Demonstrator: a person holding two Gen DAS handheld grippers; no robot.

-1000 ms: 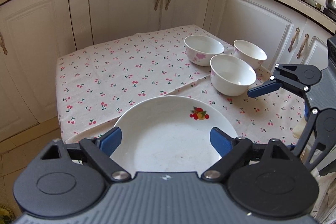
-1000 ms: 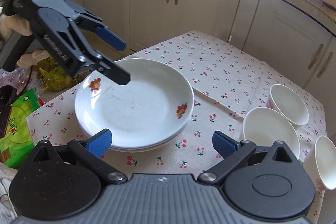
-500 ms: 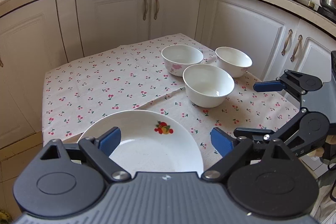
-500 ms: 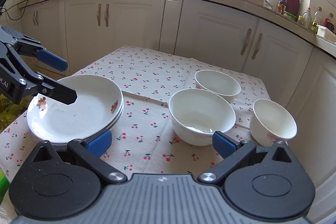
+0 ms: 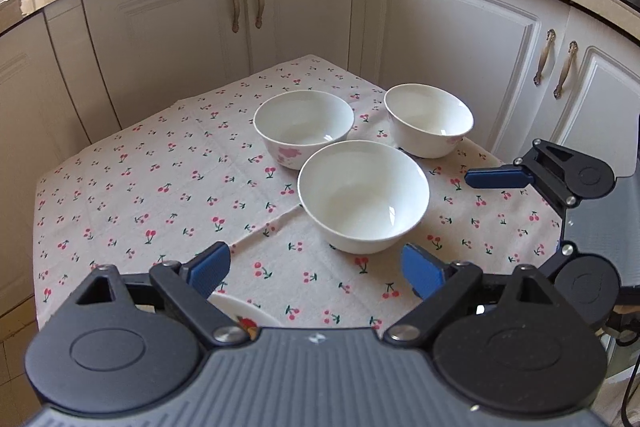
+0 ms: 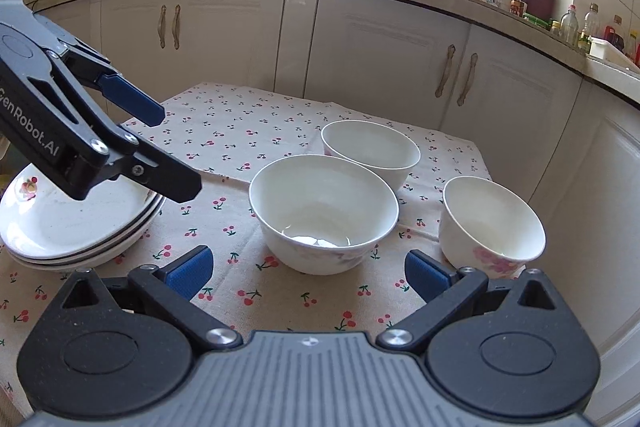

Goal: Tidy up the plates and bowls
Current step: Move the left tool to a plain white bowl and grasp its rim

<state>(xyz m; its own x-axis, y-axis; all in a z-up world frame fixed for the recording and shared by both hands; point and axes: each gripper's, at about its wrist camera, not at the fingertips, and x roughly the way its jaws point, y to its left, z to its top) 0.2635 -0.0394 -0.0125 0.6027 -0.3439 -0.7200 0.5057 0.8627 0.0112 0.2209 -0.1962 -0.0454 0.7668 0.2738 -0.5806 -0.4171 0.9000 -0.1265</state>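
Three white bowls (image 6: 324, 213) clustered on the cherry-cloth counter (image 6: 240, 131), stacked plates (image 6: 72, 231) well left. Left tongs (image 5: 316, 269) and right tongs (image 6: 306, 269) both gape, empty, near the closest bowl.

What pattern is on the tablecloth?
Small red cherries with green stems on the cream tablecloth; clearest in the left wrist view.

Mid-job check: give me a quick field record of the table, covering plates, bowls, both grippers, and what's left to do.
plates: stacked, at the table's left end in the right wrist view
bowls: three, separate and upright: nearest bowl, far bowl, right bowl
surface: cherry-print tablecloth
left gripper: open, empty
right gripper: open, empty, facing the nearest bowl
remaining: bowls not yet stacked
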